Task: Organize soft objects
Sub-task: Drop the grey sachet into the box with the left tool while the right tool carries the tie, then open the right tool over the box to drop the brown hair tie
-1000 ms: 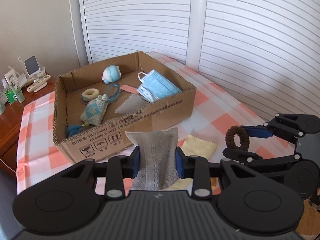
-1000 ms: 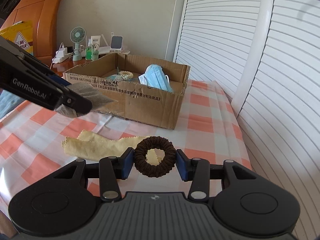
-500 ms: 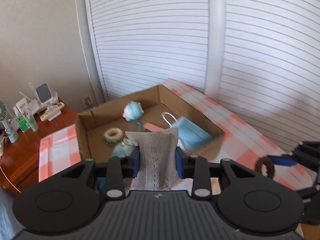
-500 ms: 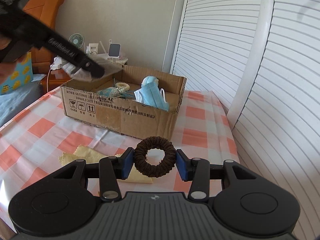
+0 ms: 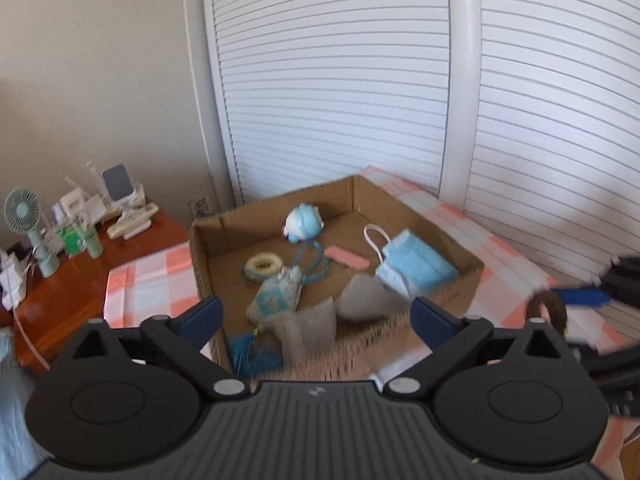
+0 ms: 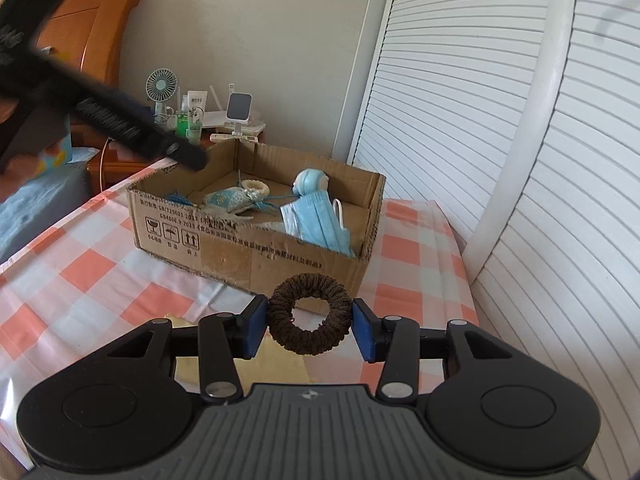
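Note:
My left gripper point(image 5: 316, 314) is open above the near wall of the cardboard box point(image 5: 208, 264). The grey cloth point(image 5: 310, 330) lies free below it, inside the box near that wall. My right gripper point(image 6: 310, 326) is shut on a brown hair scrunchie point(image 6: 310, 314), in front of the box point(image 6: 240, 248). The box holds blue face masks point(image 5: 416, 266), a patterned sachet point(image 5: 274, 300), a cream ring point(image 5: 262, 266) and a blue plush toy point(image 5: 304, 222). The left gripper shows blurred in the right wrist view point(image 6: 192, 160).
A checked tablecloth point(image 6: 72, 280) covers the table. A yellow cloth point(image 6: 280, 368) lies under my right gripper. A wooden side table point(image 5: 72, 280) with a fan and bottles stands at the left. White slatted doors point(image 6: 540, 160) run along the right.
My left gripper rose over the box, opened and let go of the grey cloth, which dropped into the box. My right gripper moved closer to the box with the scrunchie.

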`<state>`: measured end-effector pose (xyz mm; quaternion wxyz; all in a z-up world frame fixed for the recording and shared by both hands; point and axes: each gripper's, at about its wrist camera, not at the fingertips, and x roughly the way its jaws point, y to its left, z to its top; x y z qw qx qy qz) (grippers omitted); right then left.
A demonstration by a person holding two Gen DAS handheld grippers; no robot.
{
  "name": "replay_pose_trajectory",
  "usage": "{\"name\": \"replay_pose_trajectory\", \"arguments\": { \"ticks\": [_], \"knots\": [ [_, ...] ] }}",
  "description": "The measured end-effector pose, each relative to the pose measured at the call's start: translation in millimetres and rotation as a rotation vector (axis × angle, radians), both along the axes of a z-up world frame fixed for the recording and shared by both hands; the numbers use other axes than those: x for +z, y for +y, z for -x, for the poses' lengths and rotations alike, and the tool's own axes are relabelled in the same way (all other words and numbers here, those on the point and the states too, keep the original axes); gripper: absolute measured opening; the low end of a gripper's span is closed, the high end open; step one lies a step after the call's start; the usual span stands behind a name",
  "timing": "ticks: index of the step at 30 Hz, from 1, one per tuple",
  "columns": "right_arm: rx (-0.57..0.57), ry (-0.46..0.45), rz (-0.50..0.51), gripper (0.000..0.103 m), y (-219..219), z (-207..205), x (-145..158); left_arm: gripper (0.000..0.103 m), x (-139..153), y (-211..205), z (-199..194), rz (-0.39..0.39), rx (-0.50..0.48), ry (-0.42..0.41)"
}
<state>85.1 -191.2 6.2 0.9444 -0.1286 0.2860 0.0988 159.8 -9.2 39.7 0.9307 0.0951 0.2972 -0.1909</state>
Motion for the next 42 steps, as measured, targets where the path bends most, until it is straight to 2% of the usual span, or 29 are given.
{"name": "replay_pose_trajectory", "arguments": {
  "ticks": [8,17,18,19,20,21,22,23,27,36,42],
  "knots": [
    [0.071,-0.015,0.008,0.05,17.9,-36.4,31.1,0.101,-23.8,29.9,63.6,0.04,0.106,0.027],
    [0.076,-0.019,0.067,0.05,52.7,-135.4,53.5,0.1,-53.7,53.6,85.0,0.06,0.163,0.095],
    [0.069,-0.015,0.064,0.055,56.3,-146.1,54.2,0.1,-54.9,56.4,84.7,0.066,0.171,0.097],
    [0.063,-0.01,0.062,0.069,59.4,-156.2,53.6,0.1,-57.1,59.4,84.9,0.073,0.18,0.099],
    [0.056,0.001,0.068,0.079,62.3,-166.3,51.6,0.1,-58.1,61.0,84.6,0.077,0.187,0.103],
    [0.04,0.006,0.08,0.097,64.7,-174.1,48.7,0.1,-59.3,62.2,84.2,0.079,0.196,0.107],
    [0.026,0.012,0.095,0.103,66.4,-179.8,44.3,0.1,-60.3,63.0,84.4,0.079,0.203,0.108],
    [0.022,0.017,0.104,0.103,67.7,-182.5,41.0,0.1,-61.5,63.4,84.6,0.077,0.205,0.109],
    [0.025,0.053,0.108,0.103,68.4,-172.0,29.8,0.1,-64.9,64.3,85.9,0.071,0.205,0.118],
    [0.046,0.063,0.056,0.103,44.9,-98.6,28.8,0.101,-62.7,50.3,95.3,0.048,0.193,0.117],
    [0.027,0.07,0.02,0.103,20.2,-48.4,15.7,0.101,-57.6,35.4,110.6,0.037,0.173,0.099]
  ]
}}
